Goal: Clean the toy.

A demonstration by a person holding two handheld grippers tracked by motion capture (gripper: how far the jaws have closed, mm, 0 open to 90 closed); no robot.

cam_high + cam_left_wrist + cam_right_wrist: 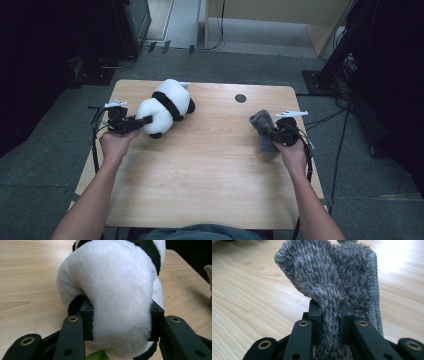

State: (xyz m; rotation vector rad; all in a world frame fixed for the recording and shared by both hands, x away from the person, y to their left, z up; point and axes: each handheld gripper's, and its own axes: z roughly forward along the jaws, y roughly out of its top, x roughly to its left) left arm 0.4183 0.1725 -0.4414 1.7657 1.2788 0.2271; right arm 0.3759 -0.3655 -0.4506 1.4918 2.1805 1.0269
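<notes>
While both forearms reach in from the near edge, we note the left claw (145, 120) clamped on the white rump of a plush panda (167, 106); in the left gripper view its jaws press into the fur on both sides, standing fairly wide apart around the soft body (117, 290). We see the panda lying on its side on the wooden table (200, 170), toward the far left corner, with its black band across the middle. At the right, the right claw (270, 132) is nearly closed, pinching a fold of a grey fuzzy cloth (264, 131). In the right gripper view the cloth (332, 277) rises bunched above the jaws, its stitched edge on the right side. Panda and cloth lie well apart.
</notes>
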